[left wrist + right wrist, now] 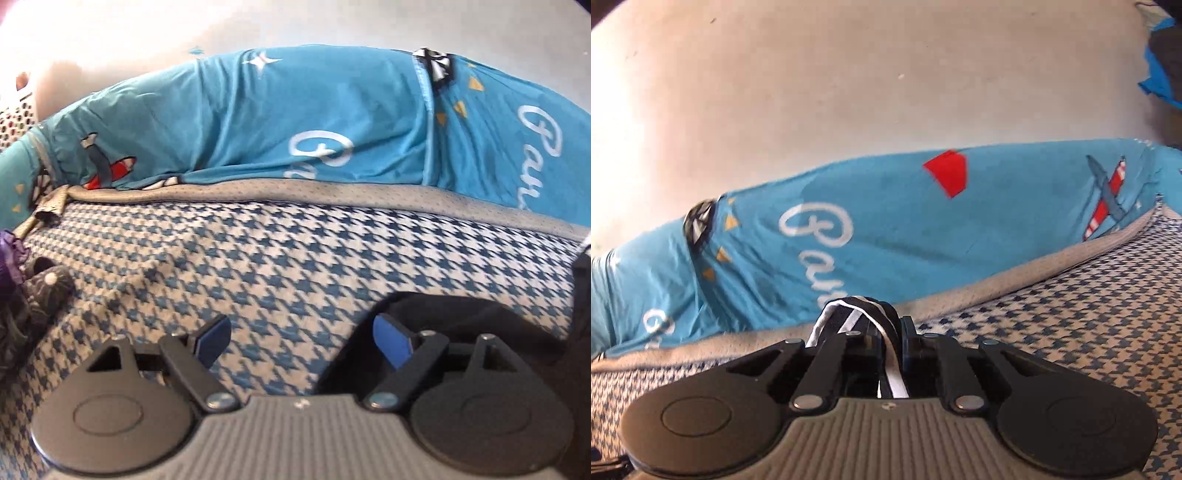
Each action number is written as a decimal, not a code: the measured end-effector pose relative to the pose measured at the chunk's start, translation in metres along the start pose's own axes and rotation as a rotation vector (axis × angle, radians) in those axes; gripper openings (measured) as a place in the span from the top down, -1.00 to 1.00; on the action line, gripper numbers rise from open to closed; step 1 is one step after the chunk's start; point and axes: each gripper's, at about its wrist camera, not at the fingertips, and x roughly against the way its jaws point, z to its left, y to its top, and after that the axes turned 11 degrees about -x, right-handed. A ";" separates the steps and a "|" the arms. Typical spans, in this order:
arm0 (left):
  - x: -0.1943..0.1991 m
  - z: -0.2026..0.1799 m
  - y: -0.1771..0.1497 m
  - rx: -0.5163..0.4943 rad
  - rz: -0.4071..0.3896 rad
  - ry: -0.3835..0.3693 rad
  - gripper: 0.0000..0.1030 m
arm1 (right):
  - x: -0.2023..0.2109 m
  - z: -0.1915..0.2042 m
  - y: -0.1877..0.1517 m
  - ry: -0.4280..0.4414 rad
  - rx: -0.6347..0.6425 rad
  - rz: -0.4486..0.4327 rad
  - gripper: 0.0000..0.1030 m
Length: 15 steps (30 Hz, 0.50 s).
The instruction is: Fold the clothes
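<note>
My left gripper [301, 341] is open and empty, low over the blue-and-white houndstooth bedcover [295, 266]. A black garment [461, 314] lies under its right finger [391, 343]. My right gripper [866, 325] is shut on a black garment with white stripes [864, 314], bunched between the fingers, with a stripe trailing back toward the camera. The rest of that garment is hidden under the gripper.
A turquoise printed pillow or duvet [295, 118] lies along the far side of the bed, also in the right wrist view [886, 236], against a white wall [849, 74]. Dark and purple clothes [33, 288] are heaped at the left. A blue and dark heap [1163, 66] sits at the top right.
</note>
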 end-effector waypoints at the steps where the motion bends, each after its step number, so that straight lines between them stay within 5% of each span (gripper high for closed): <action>1: -0.002 0.008 0.001 0.028 0.009 0.018 -0.61 | 0.001 -0.007 0.005 -0.043 -0.039 -0.029 0.81; 4: -0.008 0.031 0.003 0.107 0.041 0.013 -0.61 | 0.000 -0.025 0.015 -0.164 -0.083 -0.077 0.80; 8: -0.012 0.041 0.003 0.148 0.070 -0.058 -0.68 | -0.015 -0.041 0.016 -0.289 -0.054 0.016 0.66; 10: -0.012 0.037 0.002 0.140 0.075 -0.109 -0.77 | -0.011 -0.047 0.015 -0.274 -0.062 0.031 0.33; 15: -0.008 0.019 -0.001 0.099 0.079 -0.224 -0.86 | -0.002 -0.042 0.014 -0.205 -0.031 0.035 0.31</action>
